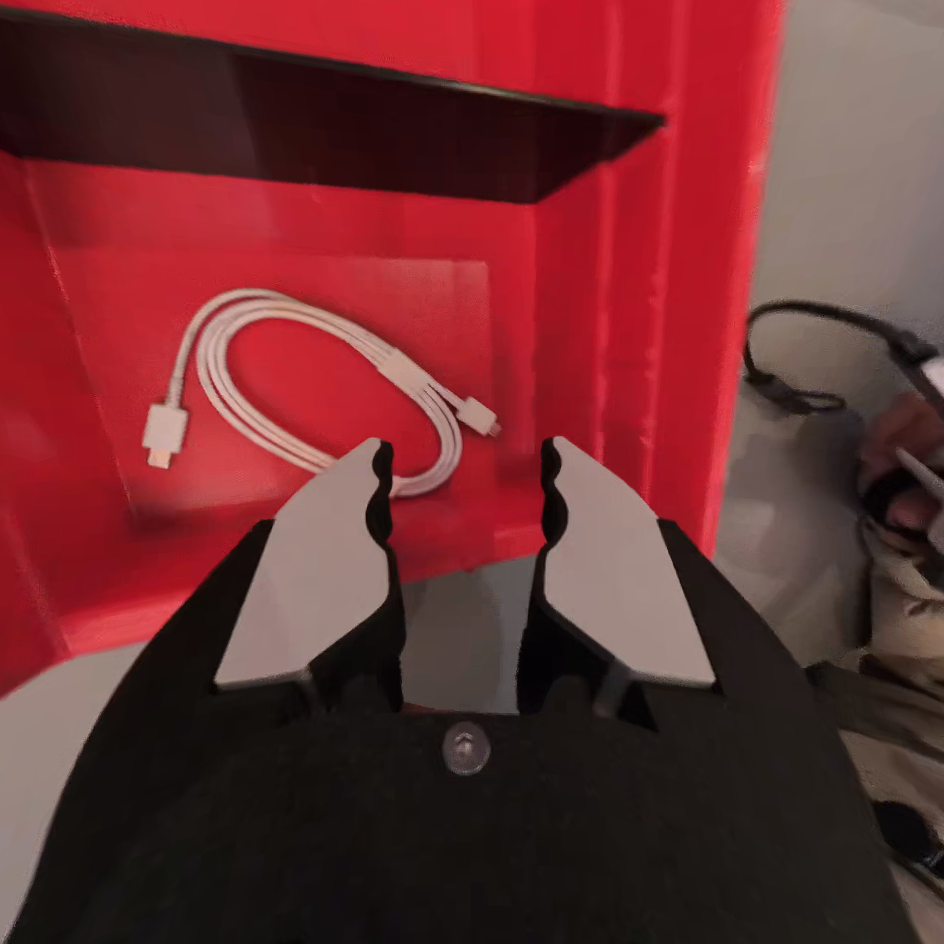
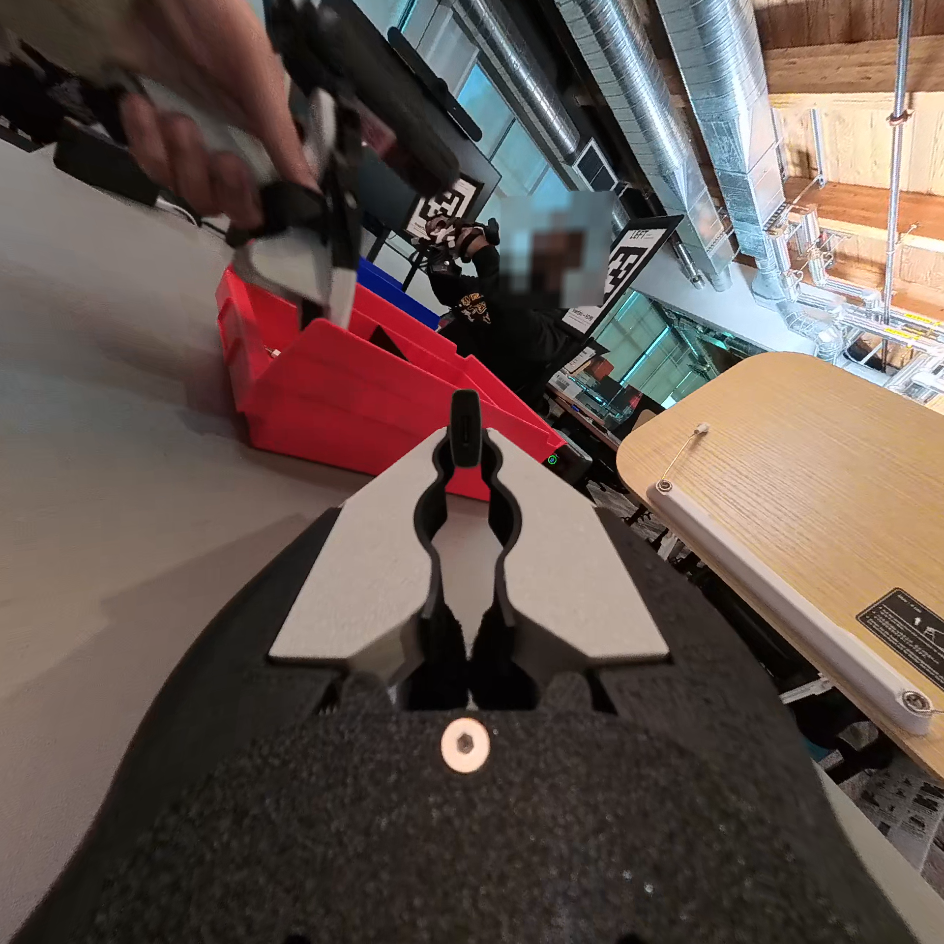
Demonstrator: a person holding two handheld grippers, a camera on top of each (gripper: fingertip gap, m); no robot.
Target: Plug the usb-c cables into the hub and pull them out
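A coiled white usb-c cable [image 1: 225,378] lies on the floor of a red bin [image 1: 587,306], with one plug [image 1: 166,431] at the left and one [image 1: 477,411] at the right. My left gripper [image 1: 465,452] is open and empty, just above the near side of the coil. It also shows in the right wrist view [image 2: 327,291], held by a hand over the red bin [image 2: 357,408]. My right gripper [image 2: 466,434] is shut on a slim black hub [image 2: 464,424], which sticks out past the fingertips with a slot facing me.
A black divider [image 1: 357,138] crosses the bin behind the cable. A black cable loop [image 1: 817,316] lies on the grey table [image 1: 827,153] right of the bin. A blue bin [image 2: 393,291] stands behind the red one. A wooden tabletop [image 2: 792,485] is at the right, a seated person [image 2: 505,327] beyond. The plug [image 1: 166,431] lies around 9 centimetres away from my left fingertips.
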